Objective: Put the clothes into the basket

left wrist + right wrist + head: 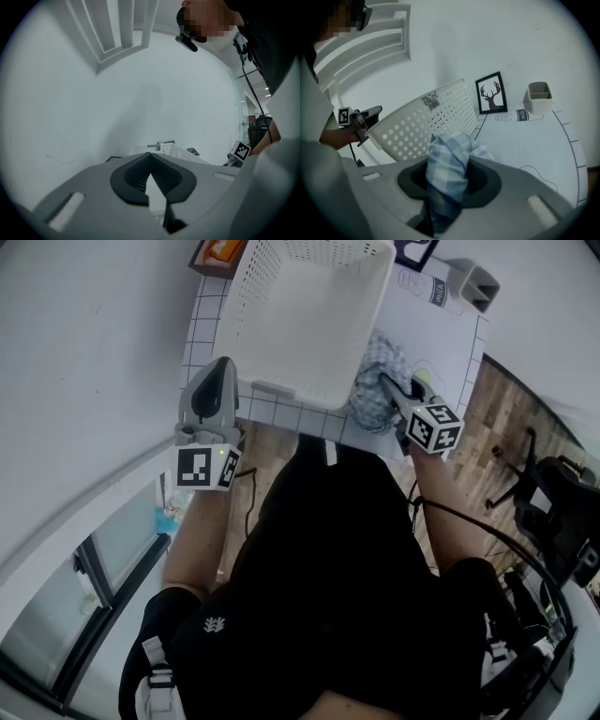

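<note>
One white table (202,329), ruled with a grid along its edge, carries everything. Largest on it is the white perforated basket (309,324). Your blue-checked cloth (447,161) is outside it, bunched just beside the basket's right wall. Your right gripper (389,388) is clamped on that cloth, with a fold standing up between its pads. Your left gripper (221,371) hangs at the basket's near left corner, its jaws pressed together on nothing. Farther back stand a framed deer picture (491,93) and a grey holder (538,96). A bottle outline (516,115) printed on the table reads "milk". The barcode sticker (431,99) on the basket is too small to read.
</note>
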`<action>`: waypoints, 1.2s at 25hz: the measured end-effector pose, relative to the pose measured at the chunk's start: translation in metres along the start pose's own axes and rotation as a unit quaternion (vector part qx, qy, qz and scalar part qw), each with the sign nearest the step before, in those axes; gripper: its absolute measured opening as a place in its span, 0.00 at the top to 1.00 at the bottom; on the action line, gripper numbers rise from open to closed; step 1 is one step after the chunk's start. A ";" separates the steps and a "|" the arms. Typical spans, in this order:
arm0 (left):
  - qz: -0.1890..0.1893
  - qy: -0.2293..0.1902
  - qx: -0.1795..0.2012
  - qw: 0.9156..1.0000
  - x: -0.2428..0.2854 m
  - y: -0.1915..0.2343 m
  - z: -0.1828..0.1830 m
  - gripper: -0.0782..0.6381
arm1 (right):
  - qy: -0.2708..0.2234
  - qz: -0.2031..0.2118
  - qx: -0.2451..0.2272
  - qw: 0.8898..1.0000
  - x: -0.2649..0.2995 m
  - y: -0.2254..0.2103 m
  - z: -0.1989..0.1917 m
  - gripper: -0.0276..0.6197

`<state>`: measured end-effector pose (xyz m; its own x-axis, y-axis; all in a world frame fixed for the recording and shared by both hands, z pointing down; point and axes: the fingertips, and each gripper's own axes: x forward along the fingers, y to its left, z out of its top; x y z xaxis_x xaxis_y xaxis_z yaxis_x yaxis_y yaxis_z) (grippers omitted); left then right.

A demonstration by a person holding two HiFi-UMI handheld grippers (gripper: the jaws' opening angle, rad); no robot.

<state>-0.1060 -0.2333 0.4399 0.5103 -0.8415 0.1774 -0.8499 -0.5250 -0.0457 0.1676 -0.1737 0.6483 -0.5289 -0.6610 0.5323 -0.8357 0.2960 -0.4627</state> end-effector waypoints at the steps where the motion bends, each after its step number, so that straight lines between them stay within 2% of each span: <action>1: -0.001 -0.003 0.000 1.000 0.000 -0.002 0.003 0.88 | -0.005 0.000 -0.005 1.000 -0.004 0.001 0.006 0.75; 16: -0.017 -0.050 -0.006 0.999 -0.008 -0.016 0.049 0.88 | -0.090 -0.036 -0.033 0.995 -0.070 0.012 0.076 0.75; 20: -0.011 -0.057 -0.011 0.998 -0.005 -0.013 0.060 0.88 | -0.109 -0.038 -0.049 0.992 -0.084 0.018 0.101 0.75; 25: -0.021 -0.072 -0.010 0.997 0.002 -0.020 0.074 0.88 | -0.128 -0.044 -0.067 0.988 -0.097 0.019 0.128 0.75; 30: -0.011 -0.081 -0.008 0.997 -0.003 -0.014 0.087 0.88 | -0.147 -0.038 -0.084 0.985 -0.104 0.031 0.153 0.75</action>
<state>-0.0843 -0.2344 0.3540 0.5416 -0.8404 0.0175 -0.8400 -0.5419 -0.0268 0.2196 -0.2014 0.4705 -0.4183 -0.8495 0.3215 -0.8970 0.3308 -0.2931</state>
